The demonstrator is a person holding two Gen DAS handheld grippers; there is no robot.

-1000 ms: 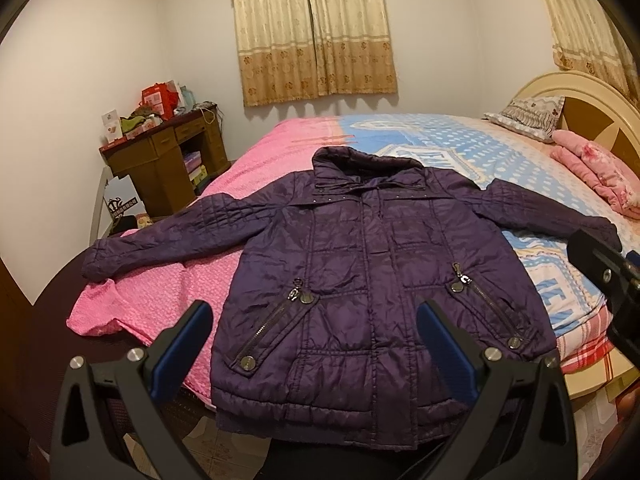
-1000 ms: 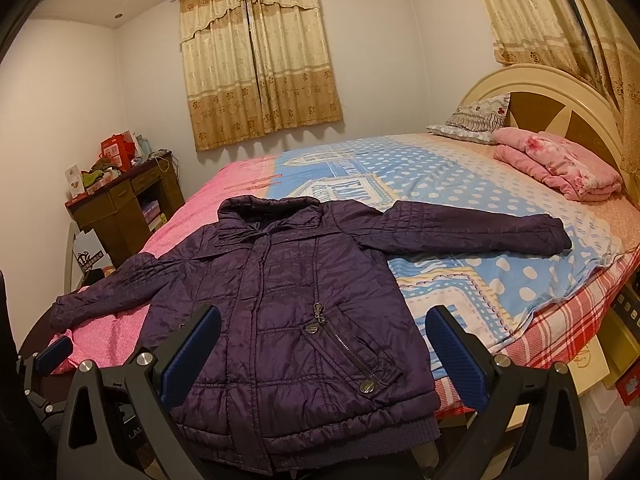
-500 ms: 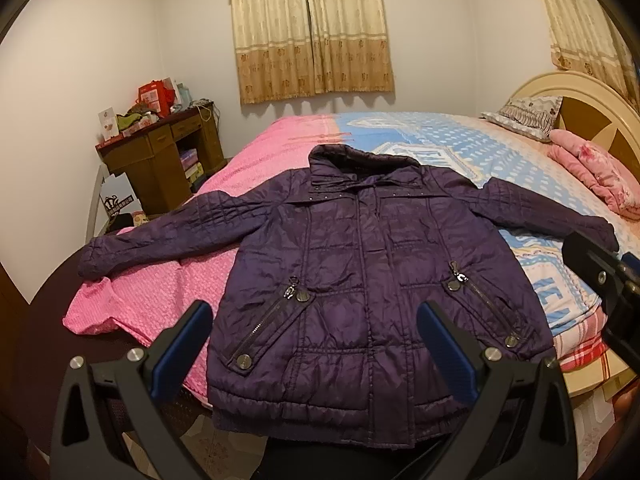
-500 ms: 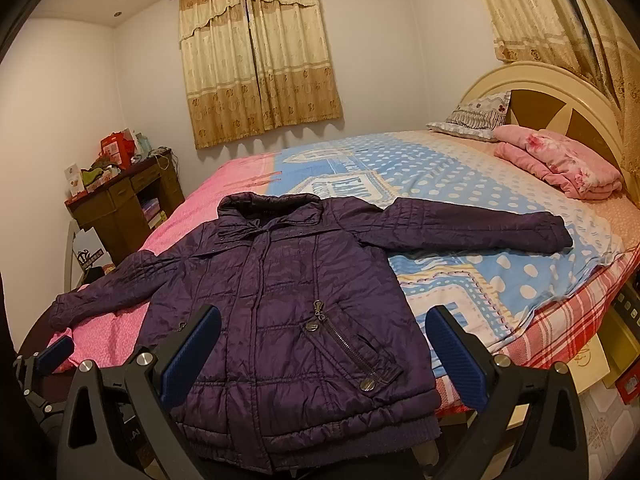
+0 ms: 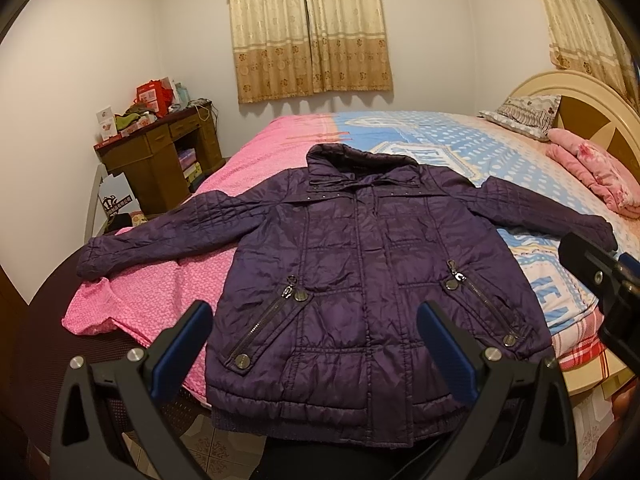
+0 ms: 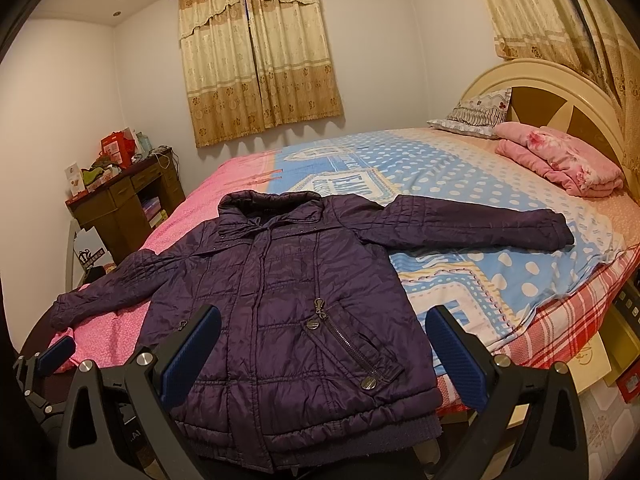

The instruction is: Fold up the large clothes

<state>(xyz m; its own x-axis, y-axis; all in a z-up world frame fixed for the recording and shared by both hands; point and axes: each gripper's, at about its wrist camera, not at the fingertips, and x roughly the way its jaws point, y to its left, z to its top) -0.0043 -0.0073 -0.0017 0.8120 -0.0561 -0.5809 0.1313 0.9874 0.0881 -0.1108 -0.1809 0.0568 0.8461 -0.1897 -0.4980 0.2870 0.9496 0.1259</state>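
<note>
Jacket (image 5: 360,280), purple, quilted, front up at the near edge of the bed (image 6: 460,184), hem overhanging that edge, sleeves spread toward either side, collar toward the far edge. Probably light, puffy, slick-shelled; likely to slide and spring back from creases. Best taken at a cuff or shoulder seam. Left gripper (image 5: 312,354) and right gripper (image 6: 322,354) both spread wide, empty, hovering before the hem.
</note>
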